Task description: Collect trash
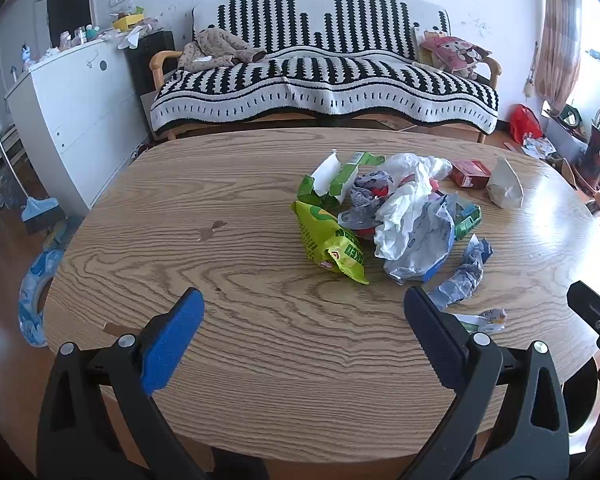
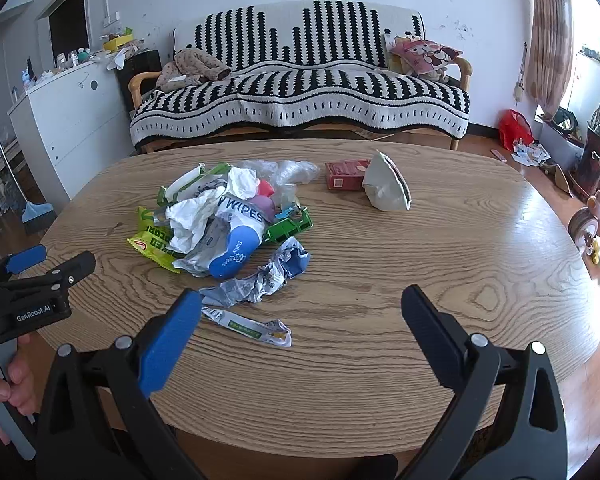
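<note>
While both the left claw [image 1: 302, 318] and right claw [image 2: 302, 316] hover wide open and empty, the trash pile [image 2: 224, 220] lies uncollected on the tabletop [image 2: 380, 280], so collection appears not yet begun.

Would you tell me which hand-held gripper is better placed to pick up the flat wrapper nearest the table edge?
Right. The flat wrapper lies just ahead of the open right hand-held gripper; the left hand-held gripper points left of it.
</note>
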Tool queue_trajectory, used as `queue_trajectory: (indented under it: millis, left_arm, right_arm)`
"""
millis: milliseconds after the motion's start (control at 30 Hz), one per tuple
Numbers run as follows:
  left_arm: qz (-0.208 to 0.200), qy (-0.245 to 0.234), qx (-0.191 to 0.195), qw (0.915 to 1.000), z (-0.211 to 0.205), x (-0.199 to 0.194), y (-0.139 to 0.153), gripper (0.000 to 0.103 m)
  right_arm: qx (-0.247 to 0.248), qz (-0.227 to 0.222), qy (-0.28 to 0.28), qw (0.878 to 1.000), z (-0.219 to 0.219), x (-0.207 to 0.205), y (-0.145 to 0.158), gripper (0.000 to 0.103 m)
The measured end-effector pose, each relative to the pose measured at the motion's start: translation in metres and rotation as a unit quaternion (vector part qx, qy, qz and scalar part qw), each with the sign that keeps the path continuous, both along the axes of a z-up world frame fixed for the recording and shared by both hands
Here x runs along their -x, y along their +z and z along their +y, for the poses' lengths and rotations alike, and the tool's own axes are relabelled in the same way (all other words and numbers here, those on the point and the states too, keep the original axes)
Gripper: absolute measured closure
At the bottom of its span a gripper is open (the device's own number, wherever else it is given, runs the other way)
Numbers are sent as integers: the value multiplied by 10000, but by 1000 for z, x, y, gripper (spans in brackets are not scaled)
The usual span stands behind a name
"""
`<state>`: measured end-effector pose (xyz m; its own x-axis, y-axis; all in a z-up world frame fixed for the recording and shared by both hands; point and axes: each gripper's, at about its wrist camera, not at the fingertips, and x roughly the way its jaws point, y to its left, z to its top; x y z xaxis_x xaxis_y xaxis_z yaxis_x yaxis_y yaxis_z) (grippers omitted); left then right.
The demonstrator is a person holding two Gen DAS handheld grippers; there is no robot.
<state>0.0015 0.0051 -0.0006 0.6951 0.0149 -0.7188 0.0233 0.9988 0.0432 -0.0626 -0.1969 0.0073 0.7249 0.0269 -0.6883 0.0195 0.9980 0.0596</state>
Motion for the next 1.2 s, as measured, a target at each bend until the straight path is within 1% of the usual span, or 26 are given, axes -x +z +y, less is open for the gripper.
queue_trajectory:
  millis: [167,233,1200]
  left_arm:
    - [4,-8,-5,10000,0,0,0,5]
    - [2,-7,-3,10000,0,0,0,5]
    - [5,-12,3,10000,0,2,1,5]
  right_arm:
    - [15,-2,4,10000,1,1,2,6]
    - [19,1,9,10000,-2,8,2,6]
    - [36,-31,49,10000,3,2,4,6]
